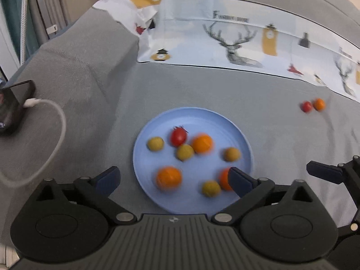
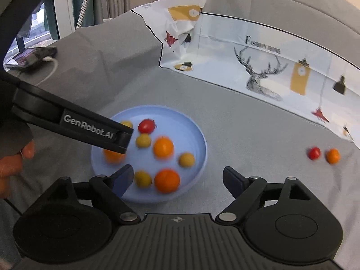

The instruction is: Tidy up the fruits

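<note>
A light blue plate (image 1: pixel 195 117) (image 2: pixel 193 130) lies on the grey cloth and holds several small fruits: a red cherry tomato (image 1: pixel 178 136) (image 2: pixel 146 126), orange ones (image 1: pixel 202 144) (image 2: pixel 163 146) and yellowish ones (image 1: pixel 155 143) (image 2: pixel 186 159). A red tomato (image 1: pixel 306 106) (image 2: pixel 314 153) and a small orange fruit (image 1: pixel 319 104) (image 2: pixel 333 156) lie loose on the cloth to the right. My left gripper (image 1: pixel 173 177) is open and empty over the plate's near edge. My right gripper (image 2: pixel 175 177) is open and empty at the plate's near right edge.
A phone (image 1: pixel 13 105) (image 2: pixel 31 57) with a white charging cable (image 1: pixel 56 121) lies at the left. A white printed cloth with deer pictures (image 1: pixel 236 42) (image 2: pixel 263 72) lies behind the plate. The left gripper's body (image 2: pixel 74 123) crosses the right wrist view over the plate's left side.
</note>
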Demonstrator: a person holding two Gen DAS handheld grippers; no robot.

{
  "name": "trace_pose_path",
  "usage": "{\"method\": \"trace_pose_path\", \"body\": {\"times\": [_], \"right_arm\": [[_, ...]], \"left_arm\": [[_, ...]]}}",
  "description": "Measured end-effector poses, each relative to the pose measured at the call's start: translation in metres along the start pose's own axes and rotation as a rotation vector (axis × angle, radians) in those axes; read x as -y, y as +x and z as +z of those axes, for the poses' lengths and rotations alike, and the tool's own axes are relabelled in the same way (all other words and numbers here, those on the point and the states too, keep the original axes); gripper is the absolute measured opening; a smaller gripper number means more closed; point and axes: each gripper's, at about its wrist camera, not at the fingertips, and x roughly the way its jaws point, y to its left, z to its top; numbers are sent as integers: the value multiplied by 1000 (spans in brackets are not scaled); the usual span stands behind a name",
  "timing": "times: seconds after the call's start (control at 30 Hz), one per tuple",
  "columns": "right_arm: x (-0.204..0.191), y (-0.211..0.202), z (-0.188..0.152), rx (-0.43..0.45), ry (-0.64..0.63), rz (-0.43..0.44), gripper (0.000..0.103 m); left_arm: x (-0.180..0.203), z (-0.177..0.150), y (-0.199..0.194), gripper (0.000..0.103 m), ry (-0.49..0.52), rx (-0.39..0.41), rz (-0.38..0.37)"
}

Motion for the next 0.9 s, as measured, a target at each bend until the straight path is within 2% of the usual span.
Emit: {"method": "trace_pose_path", "body": {"times": [0.2,0.3,0.57,0.9], "right_arm": [[-3,-51,-31,-28,43,-22,91],[-4,-76,-44,-20,72,-42,92],[-1,-133,-69,62,117,-79,97],[-5,-170,-78,159,111,-94,99]], "left_arm": [[23,-32,-51,103,33,22,-58],[35,-46,-74,103,52,51,-64],[51,-70,-116,103,90,117,-26],[68,-83,-159,103,150,209,-9]]}}
